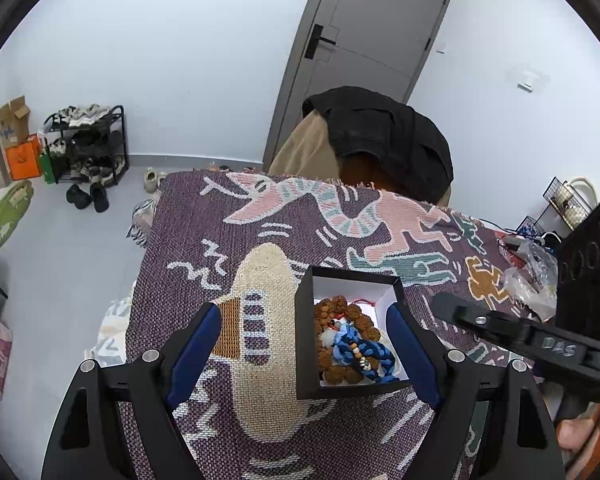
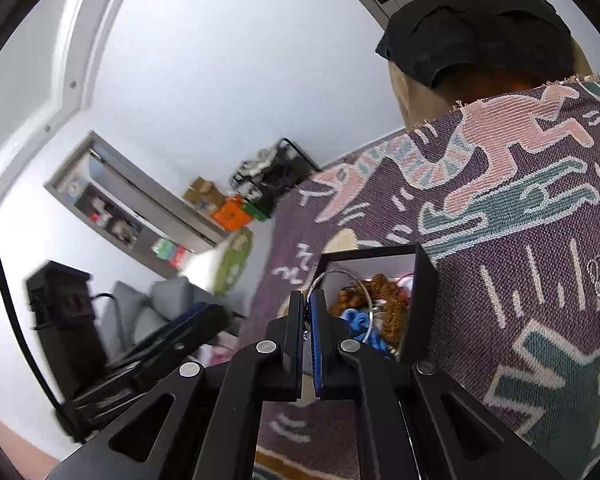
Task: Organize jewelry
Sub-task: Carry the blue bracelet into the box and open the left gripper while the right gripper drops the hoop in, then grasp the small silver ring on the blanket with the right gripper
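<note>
Jewelry is lying heaped inside an open black box [image 1: 306, 344] with a white lining, which is sitting on a purple patterned woven cloth [image 1: 188, 240] covering the table. In the left wrist view, brown seed beads [image 1: 340, 308] and a blue braided cord [image 1: 360, 346] are filling the box floor, with a red thread trailing toward the far corner. The left gripper [image 1: 304, 344] is standing with its blue-padded fingers spread wide, one on each side of the box, not touching it as far as can be seen. The right gripper [image 2: 307, 308] is pinching a thin silver wire bangle [image 2: 354, 280] between its closed fingers, holding the ring at the box's near edge, its loop arching over the beads. A chair draped with a black jacket [image 1: 384, 132] is standing beyond the table.
</note>
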`<state>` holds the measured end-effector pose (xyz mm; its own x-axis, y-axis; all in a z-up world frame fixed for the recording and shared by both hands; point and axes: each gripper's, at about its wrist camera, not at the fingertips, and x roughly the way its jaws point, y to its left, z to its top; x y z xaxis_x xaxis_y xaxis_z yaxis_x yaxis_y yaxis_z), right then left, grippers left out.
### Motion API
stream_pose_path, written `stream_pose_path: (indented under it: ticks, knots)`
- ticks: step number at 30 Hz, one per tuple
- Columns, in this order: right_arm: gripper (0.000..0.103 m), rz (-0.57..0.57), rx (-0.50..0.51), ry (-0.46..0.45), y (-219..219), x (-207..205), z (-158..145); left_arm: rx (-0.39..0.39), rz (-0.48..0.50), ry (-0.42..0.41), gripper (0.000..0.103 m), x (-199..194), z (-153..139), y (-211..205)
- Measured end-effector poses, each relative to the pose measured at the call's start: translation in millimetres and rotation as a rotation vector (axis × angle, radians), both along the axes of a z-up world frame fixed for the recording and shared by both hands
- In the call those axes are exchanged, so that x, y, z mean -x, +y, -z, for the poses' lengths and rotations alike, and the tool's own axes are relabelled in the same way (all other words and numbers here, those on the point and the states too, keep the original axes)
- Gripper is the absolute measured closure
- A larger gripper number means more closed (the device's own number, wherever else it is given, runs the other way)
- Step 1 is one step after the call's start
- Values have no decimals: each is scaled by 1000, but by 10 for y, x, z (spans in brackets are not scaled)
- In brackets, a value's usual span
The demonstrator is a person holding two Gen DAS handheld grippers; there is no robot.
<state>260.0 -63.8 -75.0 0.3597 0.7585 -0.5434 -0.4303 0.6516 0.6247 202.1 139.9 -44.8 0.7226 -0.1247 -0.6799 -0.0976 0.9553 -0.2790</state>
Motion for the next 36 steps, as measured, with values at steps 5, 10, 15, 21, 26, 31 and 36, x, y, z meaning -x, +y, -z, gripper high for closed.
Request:
stream_pose_path:
  ticks: [5, 10, 15, 21, 26, 31, 36]
  knots:
    - [48, -8, -20, 8, -82, 9, 75, 0, 5, 4, 18, -19, 14, -47]
    - [36, 3, -53, 12, -326, 63, 77, 8, 22, 5, 18, -47, 15, -168]
    - [29, 62, -63, 16, -734, 155, 122, 4, 58, -3, 18, -57, -12, -369]
    - [21, 132, -64, 10, -1202, 260, 140, -1, 99, -16, 18, -49, -70, -630]
    - [21, 173, -40, 7, -1520, 322, 168, -2, 126, -21, 18, -61, -85, -826]
    - [21, 219, -7, 22, -1813, 372, 246, 8, 160, -18, 18, -72, -42, -1075]
    - [22, 271, 39, 55, -1988, 346, 405, 9, 200, -5, 18, -110, 28, -1304]
